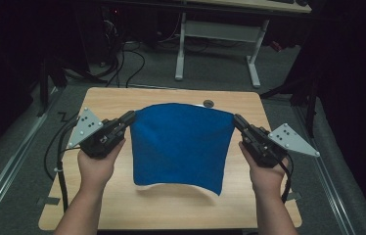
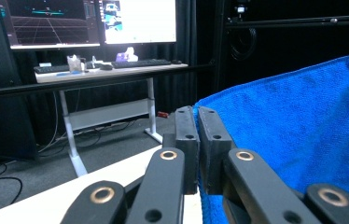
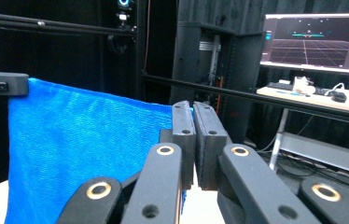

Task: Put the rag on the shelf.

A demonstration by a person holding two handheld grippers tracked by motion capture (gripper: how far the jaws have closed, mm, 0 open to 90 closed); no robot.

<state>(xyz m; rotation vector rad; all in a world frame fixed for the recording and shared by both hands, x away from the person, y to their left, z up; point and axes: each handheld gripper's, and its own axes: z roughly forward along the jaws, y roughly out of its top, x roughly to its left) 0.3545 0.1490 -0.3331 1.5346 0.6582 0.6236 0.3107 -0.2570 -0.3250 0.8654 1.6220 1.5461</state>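
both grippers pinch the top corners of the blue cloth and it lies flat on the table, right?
Not flat: the high view shows the blue cloth hanging between the left gripper and right gripper, lifted off the table. Both do pinch its top corners.

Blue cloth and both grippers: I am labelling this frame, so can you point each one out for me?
blue cloth (image 1: 178, 144), high view, middle of the hanging panel.
left gripper (image 1: 131, 117), high view, jaw tips shut on the cloth's corner.
right gripper (image 1: 237, 119), high view, jaw tips shut on the opposite corner.
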